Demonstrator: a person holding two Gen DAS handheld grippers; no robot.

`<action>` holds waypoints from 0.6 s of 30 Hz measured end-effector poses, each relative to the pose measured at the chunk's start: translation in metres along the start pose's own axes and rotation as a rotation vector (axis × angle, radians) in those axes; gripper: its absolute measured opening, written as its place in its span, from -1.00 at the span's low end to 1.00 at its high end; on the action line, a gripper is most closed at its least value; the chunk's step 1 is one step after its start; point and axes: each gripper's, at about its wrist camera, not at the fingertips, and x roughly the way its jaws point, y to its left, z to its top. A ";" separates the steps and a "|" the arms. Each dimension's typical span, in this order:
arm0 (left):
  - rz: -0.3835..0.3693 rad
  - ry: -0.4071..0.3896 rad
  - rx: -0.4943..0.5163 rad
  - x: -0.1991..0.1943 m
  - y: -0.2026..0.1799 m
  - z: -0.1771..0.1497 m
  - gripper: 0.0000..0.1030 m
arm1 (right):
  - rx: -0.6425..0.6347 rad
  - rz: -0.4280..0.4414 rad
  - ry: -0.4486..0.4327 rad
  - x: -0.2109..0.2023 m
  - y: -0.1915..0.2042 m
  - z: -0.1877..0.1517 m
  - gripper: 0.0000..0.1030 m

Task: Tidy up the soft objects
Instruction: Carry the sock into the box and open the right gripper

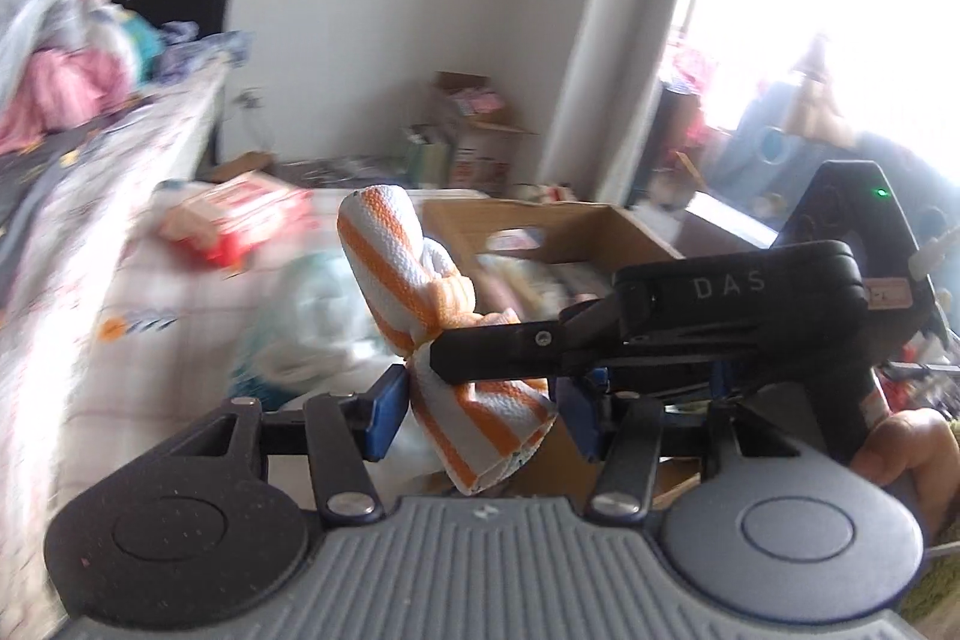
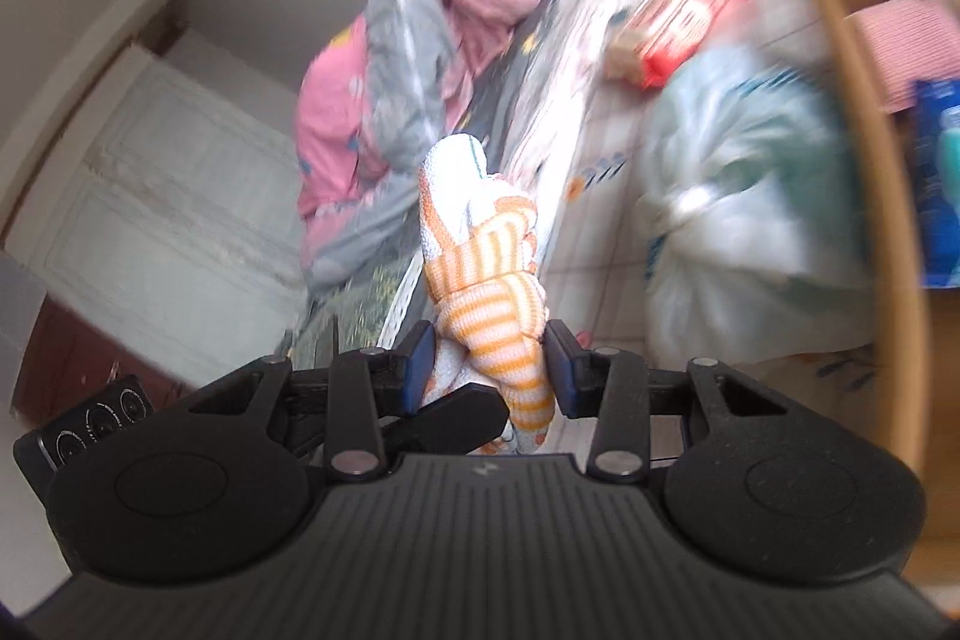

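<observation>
An orange-and-white striped cloth item, knotted in the middle point(image 1: 420, 304), is held in the air between both grippers. My left gripper point(image 1: 480, 409) has its blue pads closed on the lower end. My right gripper point(image 2: 487, 370) is closed on the knotted part point(image 2: 492, 304); it also shows in the left wrist view as a black body coming in from the right point(image 1: 738, 304), its finger point(image 1: 498, 346) across the cloth. The upper end of the cloth sticks up free.
A bed point(image 1: 90, 220) with piled pink and grey bedding point(image 2: 396, 58) lies to the left. A red-and-white package point(image 1: 240, 214) and a pale plastic bag point(image 2: 738, 196) lie nearby. An open cardboard box point(image 1: 576, 238) with items stands behind the cloth. A bright window point(image 1: 840, 10) is at right.
</observation>
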 end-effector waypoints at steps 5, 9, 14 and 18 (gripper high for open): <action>-0.140 0.053 0.074 0.037 -0.046 0.011 0.21 | 0.046 -0.064 -0.119 -0.079 -0.036 0.005 -0.28; -0.158 0.079 0.083 0.051 -0.058 0.006 0.24 | 0.071 -0.145 -0.172 -0.124 -0.065 0.002 -0.29; -0.113 0.102 0.036 0.054 -0.039 0.002 0.25 | 0.103 -0.244 -0.153 -0.140 -0.106 0.000 -0.29; -0.050 0.096 -0.010 0.050 -0.017 0.004 0.30 | 0.094 -0.283 -0.074 -0.119 -0.122 0.003 -0.29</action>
